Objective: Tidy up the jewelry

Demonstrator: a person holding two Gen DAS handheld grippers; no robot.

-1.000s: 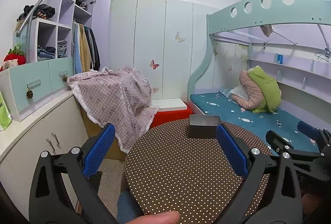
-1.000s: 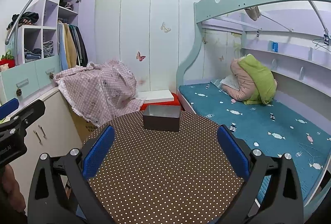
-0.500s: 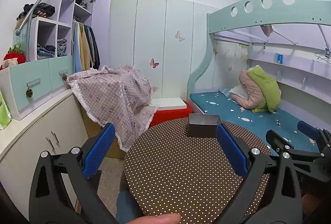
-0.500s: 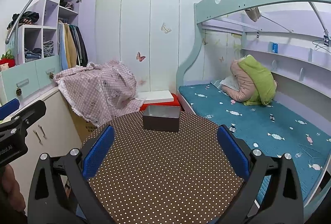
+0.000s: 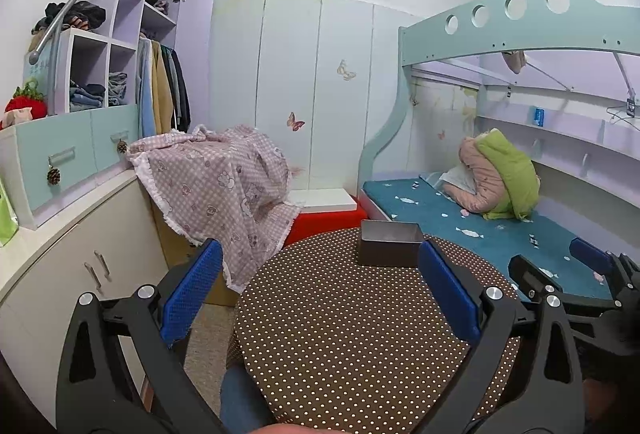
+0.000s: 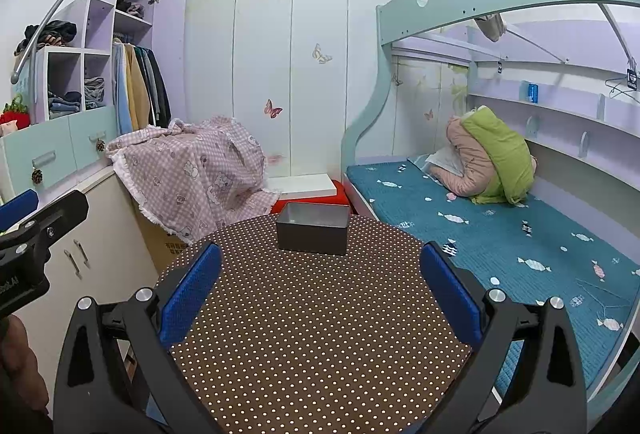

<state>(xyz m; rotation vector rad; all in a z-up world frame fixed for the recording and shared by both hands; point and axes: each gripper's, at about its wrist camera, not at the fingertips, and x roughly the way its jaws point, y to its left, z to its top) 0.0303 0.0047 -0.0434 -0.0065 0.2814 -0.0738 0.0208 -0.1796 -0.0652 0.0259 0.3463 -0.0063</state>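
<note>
I hold the left gripper [image 5: 320, 298] and right gripper [image 6: 320, 298] spread wide and empty above the dotted table [image 6: 320, 334], whose grey box [image 6: 313, 228] sits at the far edge; I see no jewelry. I judge it wisest to find the pieces before approaching. Nothing has shifted since a second ago.

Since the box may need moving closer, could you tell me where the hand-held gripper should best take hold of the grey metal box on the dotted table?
Grip the grey metal box by one thin upright wall, probably the near long one, coming from above: it stands upright with its top open, so one finger can drop inside and one outside.
</note>
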